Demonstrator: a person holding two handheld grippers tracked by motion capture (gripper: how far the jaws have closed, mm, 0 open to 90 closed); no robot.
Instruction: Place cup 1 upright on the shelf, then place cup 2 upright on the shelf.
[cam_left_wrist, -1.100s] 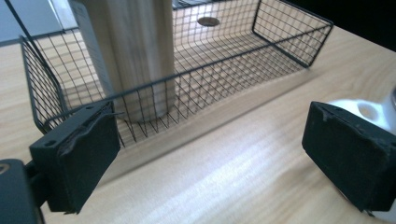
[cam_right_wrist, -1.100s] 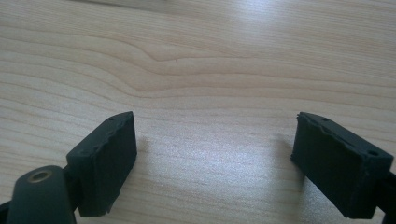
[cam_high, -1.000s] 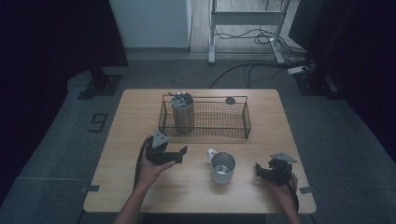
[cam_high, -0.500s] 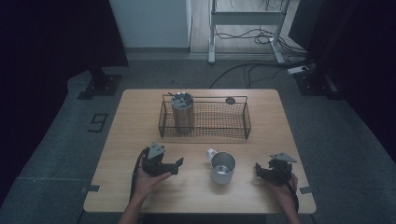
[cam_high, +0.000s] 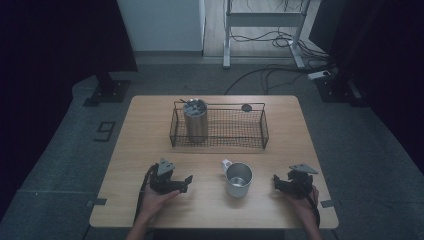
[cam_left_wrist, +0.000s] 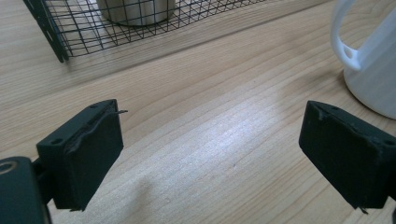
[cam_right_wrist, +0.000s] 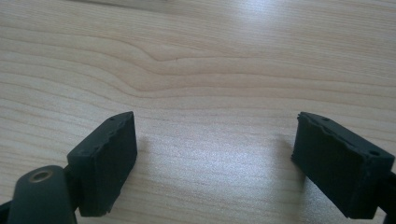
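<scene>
Left gripper (cam_high: 186, 181): lower left of the high view, low on the table, jaws wide apart and holding nothing
What changed: a second ago our left gripper was up closer to the basket; now it has come back down toward the near edge, so EARLIER pictures show it higher in the frame
Right gripper (cam_high: 278, 182): lower right of the high view, in the same spot as before, jaws wide apart with bare wood between them
Mug (cam_high: 238, 178): lower middle of the high view, standing up between our two grippers, white handle pointing to the upper left
Mug in the left gripper view (cam_left_wrist: 371, 56): upper right of the frame, near our right-hand jaw but not touching it
Basket (cam_high: 264, 131): middle of the high view, past the mug, black wire
Tumbler (cam_high: 195, 120): standing up inside the left end of the basket
Small dark disc (cam_high: 246, 107): on the table just behind the basket; we cannot tell what it is
Table (cam_high: 150, 150): light wood, under it all
What it means: we think the tumbler is put away and our left hand has let go and pulled back
What comes next: we guess the mug goes in the basket too; it is not grabbed yet
Watch out: the mug is round and smooth, so it could slip or tip
</scene>
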